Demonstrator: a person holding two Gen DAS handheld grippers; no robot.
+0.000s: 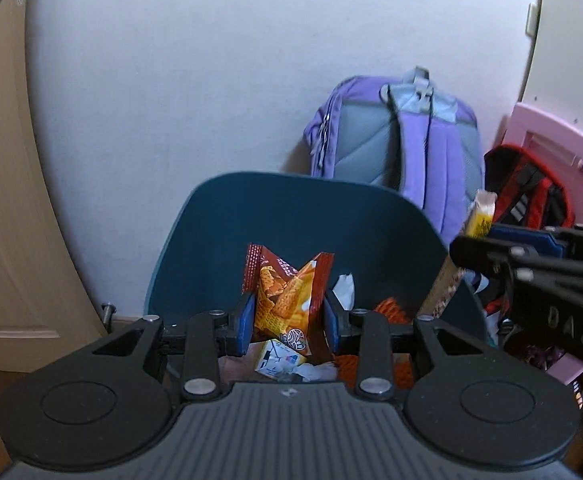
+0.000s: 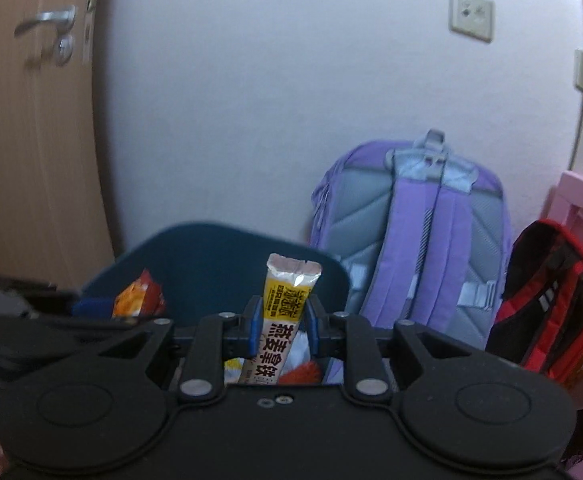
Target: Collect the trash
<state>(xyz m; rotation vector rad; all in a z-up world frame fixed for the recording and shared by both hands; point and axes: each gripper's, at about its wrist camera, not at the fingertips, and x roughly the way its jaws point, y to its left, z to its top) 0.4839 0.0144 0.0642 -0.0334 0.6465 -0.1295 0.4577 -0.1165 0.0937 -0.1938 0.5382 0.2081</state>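
My left gripper is shut on an orange and red snack bag, held upright above the open dark blue trash bin. My right gripper is shut on a yellow and white stick packet, also over the bin. In the left wrist view the right gripper comes in from the right with the packet's top showing. In the right wrist view the left gripper sits at the left edge with the snack bag. Paper scraps, a small carton and orange wrappers lie inside the bin.
A purple and grey backpack leans on the white wall right of the bin. Beside it stand a red and black bag and pink furniture. A wooden door with a metal handle is at the left. A fingertip shows at bottom left.
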